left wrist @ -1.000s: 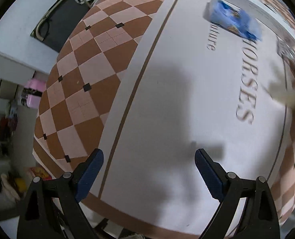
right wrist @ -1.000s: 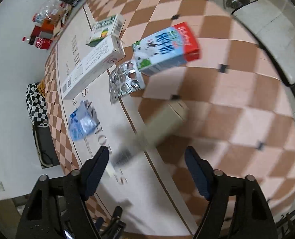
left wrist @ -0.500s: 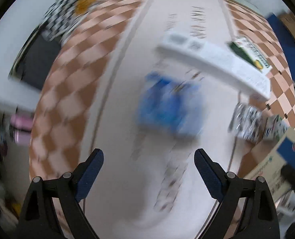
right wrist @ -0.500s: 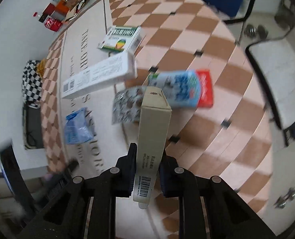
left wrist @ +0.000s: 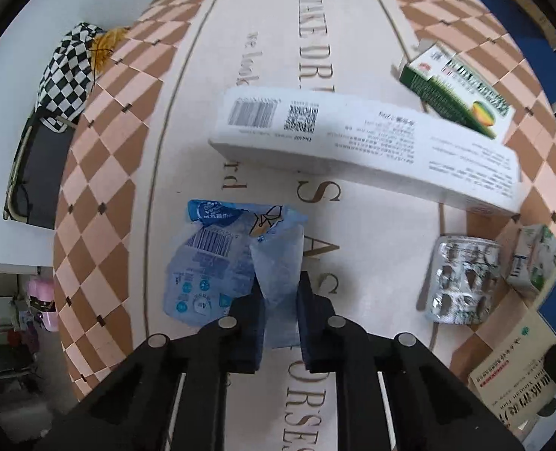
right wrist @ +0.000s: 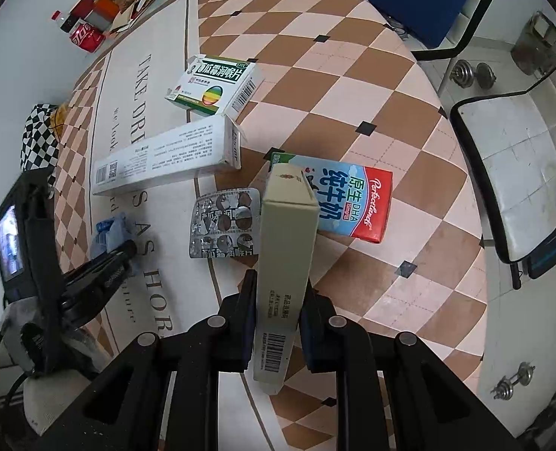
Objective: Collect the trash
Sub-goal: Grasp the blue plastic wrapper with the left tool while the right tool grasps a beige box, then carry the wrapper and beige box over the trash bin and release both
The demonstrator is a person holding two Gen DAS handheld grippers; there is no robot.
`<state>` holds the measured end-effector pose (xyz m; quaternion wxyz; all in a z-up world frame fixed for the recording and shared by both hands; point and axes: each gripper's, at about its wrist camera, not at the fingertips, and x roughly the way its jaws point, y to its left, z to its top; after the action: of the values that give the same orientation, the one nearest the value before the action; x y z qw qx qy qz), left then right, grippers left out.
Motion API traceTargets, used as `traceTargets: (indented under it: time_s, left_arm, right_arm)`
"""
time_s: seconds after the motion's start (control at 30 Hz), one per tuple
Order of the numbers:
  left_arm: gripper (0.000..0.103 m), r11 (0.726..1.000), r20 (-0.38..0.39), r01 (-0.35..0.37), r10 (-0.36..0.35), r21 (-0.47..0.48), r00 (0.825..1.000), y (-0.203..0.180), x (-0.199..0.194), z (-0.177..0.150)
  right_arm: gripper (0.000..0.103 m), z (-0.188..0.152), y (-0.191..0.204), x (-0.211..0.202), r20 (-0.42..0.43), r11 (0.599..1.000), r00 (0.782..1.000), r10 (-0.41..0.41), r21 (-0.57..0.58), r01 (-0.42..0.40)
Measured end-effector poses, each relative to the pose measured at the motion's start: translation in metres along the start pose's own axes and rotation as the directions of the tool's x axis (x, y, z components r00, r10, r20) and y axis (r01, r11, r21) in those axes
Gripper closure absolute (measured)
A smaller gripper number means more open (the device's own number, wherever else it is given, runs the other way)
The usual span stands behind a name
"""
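Both grippers pointed steeply down at a round table (left wrist: 101,173) covered in a brown-and-cream checked cloth with a lettered cream centre. The left gripper (left wrist: 279,293) had its fingers clamped on a raised fold of a crumpled blue plastic wrapper (left wrist: 217,259), the rest of which lay flat on the cream centre of the cloth. The right gripper (right wrist: 276,297) had its fingers clamped on the lower part of a tan cardboard box (right wrist: 287,240), which stood up between them, clear of the table. Beyond the wrapper lay a long white box (left wrist: 364,146) with a barcode, and past that a green-and-white medicine box (left wrist: 458,94). A silver blister pack (left wrist: 462,282) lay flat to the right of the wrapper; in the right wrist view it sat just beside a blue-and-red milk carton (right wrist: 349,203) lying on its side. At the table's far edge stood a red drinks can (right wrist: 86,35) among other packets. A checked black-and-white bag (left wrist: 67,75) rested off the table's left rim.
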<state>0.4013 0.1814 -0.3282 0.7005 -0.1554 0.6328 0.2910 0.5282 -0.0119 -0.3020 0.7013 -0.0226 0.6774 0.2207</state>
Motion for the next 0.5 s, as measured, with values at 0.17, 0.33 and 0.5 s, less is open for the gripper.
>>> traceTargets:
  time_s: [0.17, 0.33, 0.5]
  left_arm:
    - [0.093, 1.000, 0.057, 0.010, -0.009, -0.022, 0.998, 0.011, -0.030, -0.021]
    - [0.093, 0.997, 0.119, 0.049, -0.041, -0.063, 0.992, 0.030, -0.070, -0.062]
    - [0.093, 0.993, 0.198, 0.091, -0.075, -0.072, 0.977, 0.056, -0.111, -0.104]
  right_arm:
    - [0.083, -0.010, 0.002, -0.004, 0.008, 1.000, 1.000, 0.004, -0.014, -0.004]
    - [0.083, -0.028, 0.008, -0.018, 0.039, 0.999, 0.999, 0.016, -0.030, -0.015]
    - [0.083, -0.060, 0.020, -0.045, 0.096, 0.998, 0.995, 0.035, -0.046, -0.031]
